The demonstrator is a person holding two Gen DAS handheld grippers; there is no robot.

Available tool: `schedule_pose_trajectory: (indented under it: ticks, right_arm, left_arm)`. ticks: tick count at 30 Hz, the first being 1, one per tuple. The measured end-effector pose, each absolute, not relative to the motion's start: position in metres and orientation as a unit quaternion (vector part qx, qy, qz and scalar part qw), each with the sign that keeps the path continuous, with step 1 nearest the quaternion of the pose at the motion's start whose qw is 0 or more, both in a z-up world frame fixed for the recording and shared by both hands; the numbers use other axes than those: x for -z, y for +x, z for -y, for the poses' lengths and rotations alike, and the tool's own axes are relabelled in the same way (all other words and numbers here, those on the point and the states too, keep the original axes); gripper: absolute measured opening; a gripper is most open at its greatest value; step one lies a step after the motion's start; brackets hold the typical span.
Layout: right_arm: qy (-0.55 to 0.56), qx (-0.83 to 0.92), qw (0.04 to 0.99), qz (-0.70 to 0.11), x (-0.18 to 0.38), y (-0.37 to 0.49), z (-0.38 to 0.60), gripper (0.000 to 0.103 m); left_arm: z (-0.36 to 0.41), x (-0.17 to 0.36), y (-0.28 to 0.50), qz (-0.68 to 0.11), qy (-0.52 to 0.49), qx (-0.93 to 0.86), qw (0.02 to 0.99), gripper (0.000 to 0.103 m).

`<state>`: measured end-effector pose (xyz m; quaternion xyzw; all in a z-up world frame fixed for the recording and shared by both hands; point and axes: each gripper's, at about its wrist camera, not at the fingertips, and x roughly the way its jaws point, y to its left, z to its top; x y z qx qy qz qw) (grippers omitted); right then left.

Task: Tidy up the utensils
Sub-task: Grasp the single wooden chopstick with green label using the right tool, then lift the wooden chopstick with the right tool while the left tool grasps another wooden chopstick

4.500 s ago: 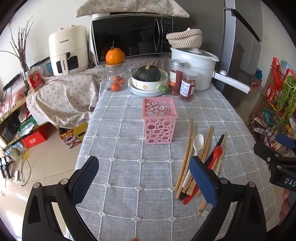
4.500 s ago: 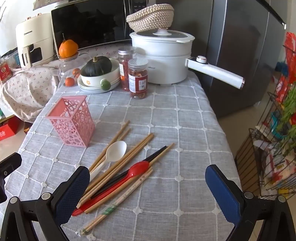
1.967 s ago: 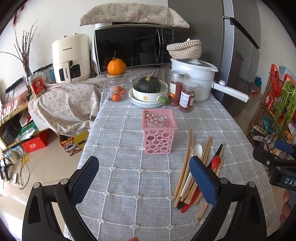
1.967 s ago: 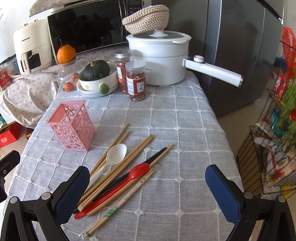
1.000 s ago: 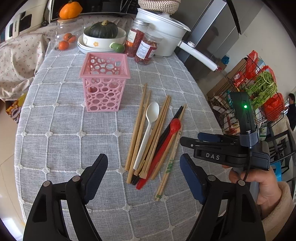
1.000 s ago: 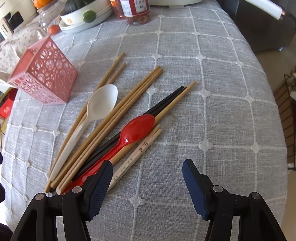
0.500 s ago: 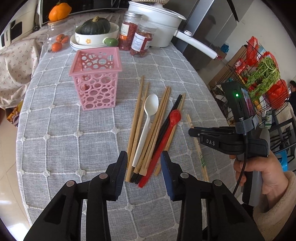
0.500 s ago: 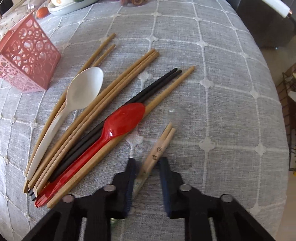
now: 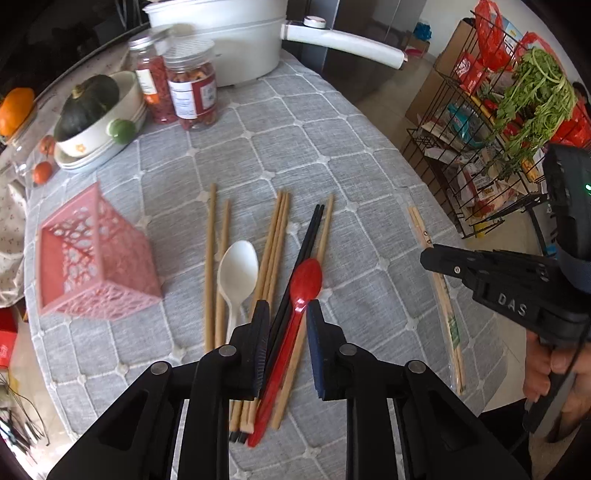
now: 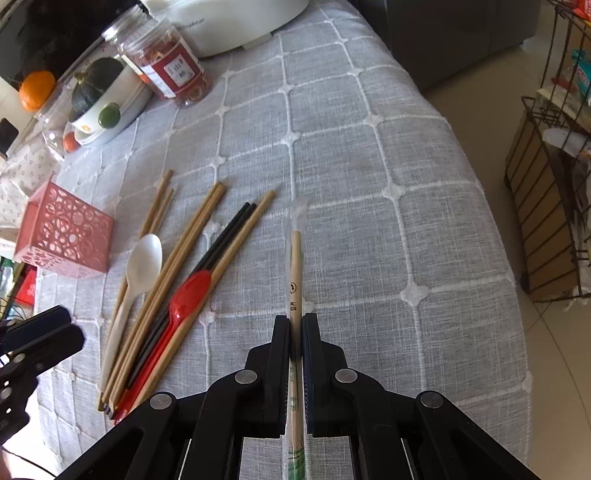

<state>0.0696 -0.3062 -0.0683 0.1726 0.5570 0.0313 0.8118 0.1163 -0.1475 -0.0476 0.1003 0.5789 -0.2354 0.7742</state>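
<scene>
My left gripper (image 9: 286, 325) hovers low over the utensil pile. Its jaws are closing around the red spoon (image 9: 304, 282) handle, with the black chopsticks (image 9: 312, 236) and a wooden chopstick also in the gap. I cannot see the pads pressing on them. My right gripper (image 10: 295, 321) is shut on the wrapped chopsticks (image 10: 295, 273), which point away from me and lie apart, right of the pile. The white spoon (image 9: 238, 266) and several wooden chopsticks (image 9: 277, 236) lie on the cloth. The pink basket (image 9: 92, 266) stands to the left, with nothing visible inside it.
Two jars (image 9: 192, 92), a bowl with a green squash (image 9: 96, 110) and a white pot (image 9: 221, 33) stand at the back of the table. A wire rack (image 9: 480, 147) with groceries stands past the table's right edge. A hand (image 9: 554, 373) holds the right gripper.
My left gripper moved right over the red spoon and narrowed its jaws. My right gripper shut on the wrapped chopsticks and drew them away from the pile.
</scene>
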Motion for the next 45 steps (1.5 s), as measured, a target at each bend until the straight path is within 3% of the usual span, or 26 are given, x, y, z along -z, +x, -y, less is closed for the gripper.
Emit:
schedule_pose_trajectory:
  ticks: [5,15,37,45]
  right_arm:
    - [0.191,-0.03,0.808,-0.556,0.069,0.07,0.324,0.004]
    - [0.206,-0.035,0.805,-0.555,0.07,0.066,0.34,0.004]
    - [0.211,-0.042,0.807,-0.549,0.066,0.07,0.336,0.004]
    - [0.2,-0.046,0.823,-0.53,0.05,0.066,0.327,0.004]
  left_arm:
    - [0.194,0.074,0.14,-0.605,0.106,0.257,0.746,0.008]
    - [0.232,0.114,0.164,-0.634,0.165,0.217,0.723,0.005]
    - [0.239,0.117,0.173,-0.624,0.212,0.175,0.732,0.009]
    - [0.219,0.089,0.153,-0.569,0.171,0.197,0.78,0.006]
